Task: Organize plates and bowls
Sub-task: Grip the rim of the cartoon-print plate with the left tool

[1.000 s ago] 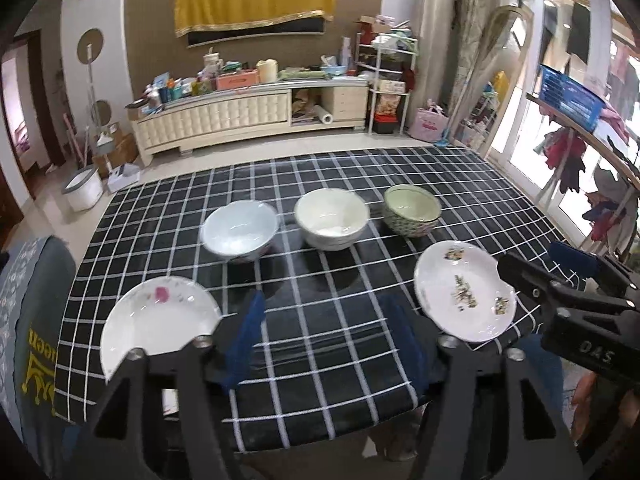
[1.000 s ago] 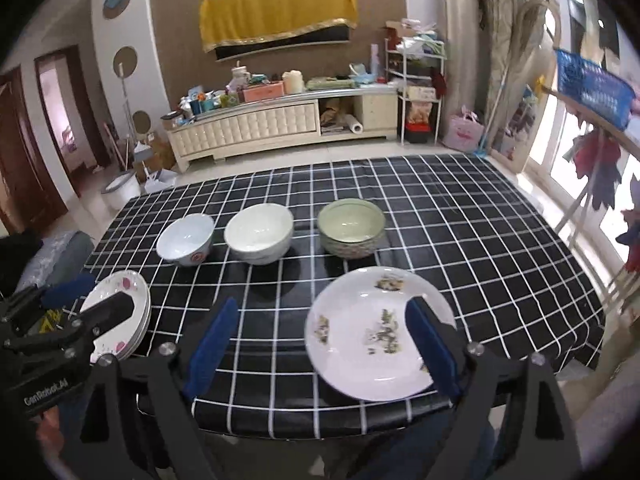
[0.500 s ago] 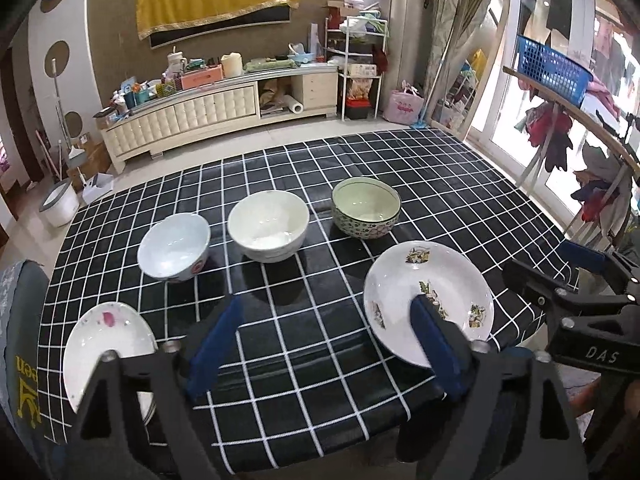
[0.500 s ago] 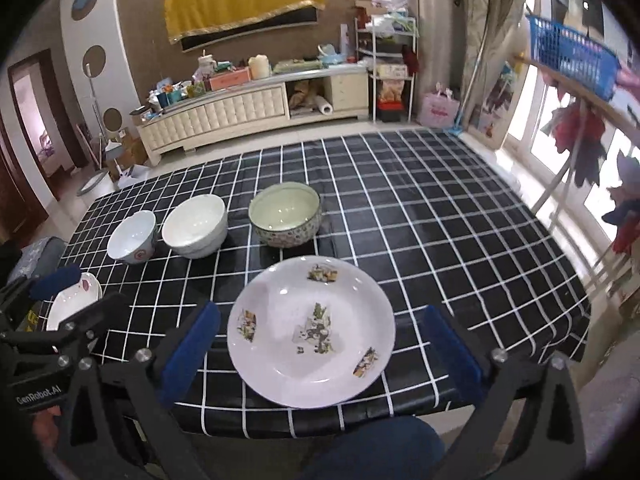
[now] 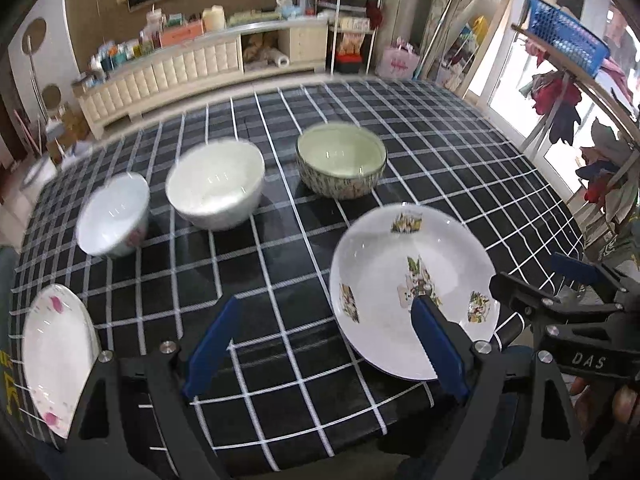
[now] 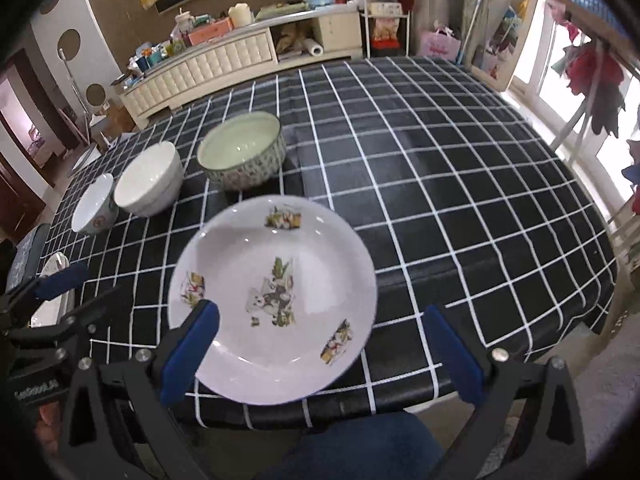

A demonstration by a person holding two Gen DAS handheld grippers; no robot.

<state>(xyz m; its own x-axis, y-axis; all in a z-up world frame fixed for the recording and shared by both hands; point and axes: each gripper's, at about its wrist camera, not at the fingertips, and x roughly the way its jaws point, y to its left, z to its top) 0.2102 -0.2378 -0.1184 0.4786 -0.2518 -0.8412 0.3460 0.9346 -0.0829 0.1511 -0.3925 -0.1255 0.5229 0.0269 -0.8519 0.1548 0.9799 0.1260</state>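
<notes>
The decorated plate [image 6: 276,296] lies flat near the front edge of the bench [image 6: 460,184], which carries a black grid-pattern cloth. The right tongs [image 6: 318,344] are spread wide, with the left blue finger over the plate's near-left rim and the right finger over bare cloth beyond the plate's right edge. The left tongs [image 5: 324,344] are likewise spread, their right finger overlapping this plate in the view and their left finger over bare cloth. Behind the plate, three bowls stand in a row: the green patterned bowl [image 6: 242,156], the white bowl [image 6: 150,178] and the small bowl [image 6: 94,208]. A stack of pink-flowered plates [image 5: 54,356] sits at the front-left corner. The bench's right half carries only cloth.
</notes>
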